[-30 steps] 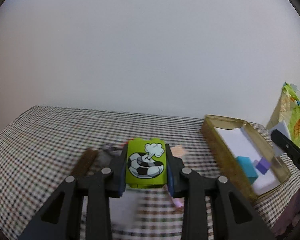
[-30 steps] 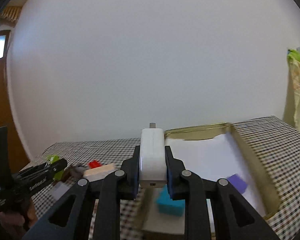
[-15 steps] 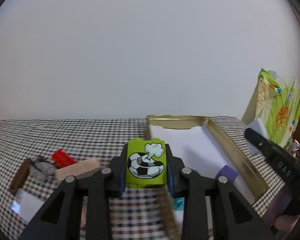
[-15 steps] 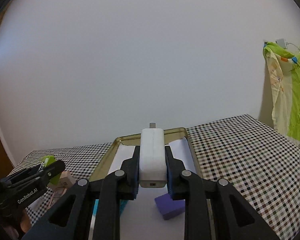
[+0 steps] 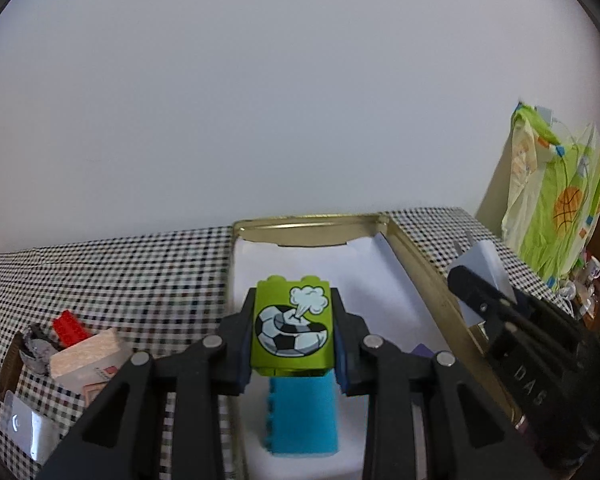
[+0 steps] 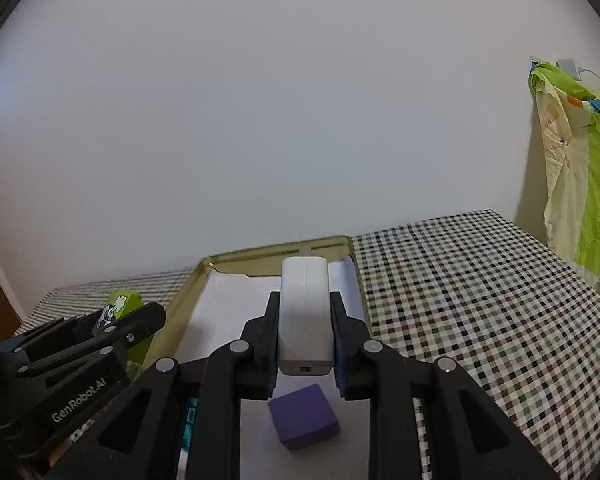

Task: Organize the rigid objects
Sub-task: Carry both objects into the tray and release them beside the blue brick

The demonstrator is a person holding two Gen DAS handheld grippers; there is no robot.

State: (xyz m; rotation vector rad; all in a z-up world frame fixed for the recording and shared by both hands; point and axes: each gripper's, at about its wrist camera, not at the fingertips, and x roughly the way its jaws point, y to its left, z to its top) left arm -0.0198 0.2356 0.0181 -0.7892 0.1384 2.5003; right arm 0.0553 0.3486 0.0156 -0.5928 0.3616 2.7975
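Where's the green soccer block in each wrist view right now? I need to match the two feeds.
Left wrist: green block at centre, clamped between the left gripper fingers, above the blue block.
Right wrist: green block at left edge, in the other gripper.
Shared landmark: gold tray.

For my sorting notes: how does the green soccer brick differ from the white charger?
The green soccer brick is lime with a printed ball; the white charger is plain. The brick sits in the left tool, the charger in the right tool. Both hang gripped above the gold tray.
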